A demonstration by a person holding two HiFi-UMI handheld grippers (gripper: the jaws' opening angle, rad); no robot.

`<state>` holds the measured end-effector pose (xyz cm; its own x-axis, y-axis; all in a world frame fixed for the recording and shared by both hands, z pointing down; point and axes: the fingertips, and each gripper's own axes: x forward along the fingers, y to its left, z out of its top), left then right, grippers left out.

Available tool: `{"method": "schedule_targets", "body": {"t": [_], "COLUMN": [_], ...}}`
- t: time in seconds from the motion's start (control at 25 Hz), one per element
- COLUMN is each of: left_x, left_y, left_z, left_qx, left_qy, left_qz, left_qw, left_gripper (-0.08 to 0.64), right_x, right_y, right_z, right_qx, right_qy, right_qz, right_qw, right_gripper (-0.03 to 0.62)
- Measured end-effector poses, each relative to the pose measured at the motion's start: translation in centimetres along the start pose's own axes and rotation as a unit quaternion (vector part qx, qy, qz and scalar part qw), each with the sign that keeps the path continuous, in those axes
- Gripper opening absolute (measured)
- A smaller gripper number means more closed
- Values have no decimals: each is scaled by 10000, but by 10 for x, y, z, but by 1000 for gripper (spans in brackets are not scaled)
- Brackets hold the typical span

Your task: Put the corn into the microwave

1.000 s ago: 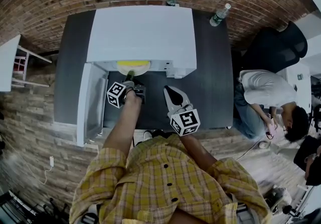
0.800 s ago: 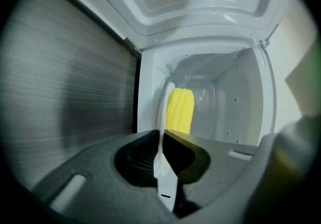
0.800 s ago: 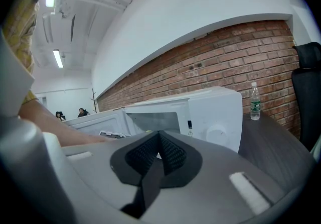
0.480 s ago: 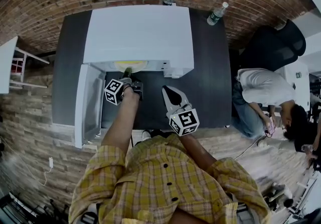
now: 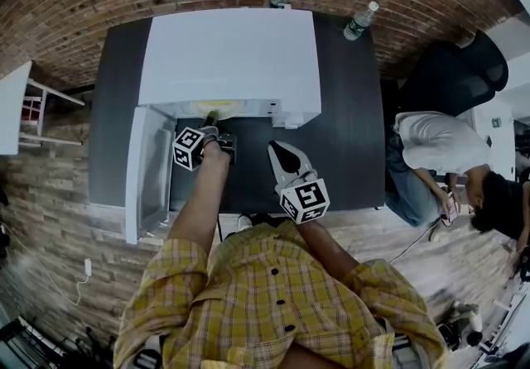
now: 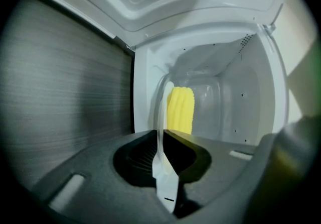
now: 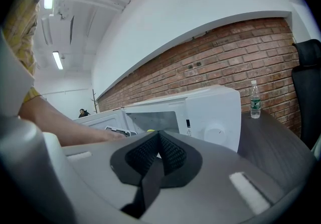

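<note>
while on plate (image 6: 166, 180), corn (image 6: 180, 110) inside microwave (image 5: 232, 57)

The left tool (image 5: 212, 121) (image 6: 161, 132) is being held forward on an outstretched forearm (image 5: 201, 194) and tilted slightly down. Its jaws have just been opening, though a thin white edge (image 6: 159, 117) is being pinched between them. The right tool (image 5: 278, 149) (image 7: 159, 135) is being held nearer the body, almost level, its jaws being pressed together on nothing.
</note>
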<state>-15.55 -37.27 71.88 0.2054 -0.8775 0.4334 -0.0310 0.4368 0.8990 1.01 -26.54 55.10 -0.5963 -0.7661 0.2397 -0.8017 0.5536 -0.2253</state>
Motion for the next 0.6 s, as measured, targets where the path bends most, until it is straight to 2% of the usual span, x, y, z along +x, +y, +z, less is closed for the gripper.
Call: {"method": "schedule_targets", "body": {"t": [0.04, 0.12, 0.16, 0.6], "left_x": [0, -2, -3, 0], "left_y": [2, 9, 11, 15], "left_z": [0, -1, 0, 4], "left_qx": [3, -19, -32, -257], "left_qy": [19, 40, 42, 176], "left_qz": [68, 235, 271, 93], "left_qw": [10000, 9997, 9996, 9995], "left_gripper": [44, 128, 148, 170], "right_x": [0, 0, -1, -13], "right_y": [0, 2, 2, 0], "right_z": [0, 0, 0, 2], "right_qx": [5, 12, 14, 4], "right_qy": [6, 15, 17, -19], "right_qz": [3, 9, 6, -133], "right_qw": [10000, 10000, 10000, 9999], "right_gripper": [3, 3, 3, 3]}}
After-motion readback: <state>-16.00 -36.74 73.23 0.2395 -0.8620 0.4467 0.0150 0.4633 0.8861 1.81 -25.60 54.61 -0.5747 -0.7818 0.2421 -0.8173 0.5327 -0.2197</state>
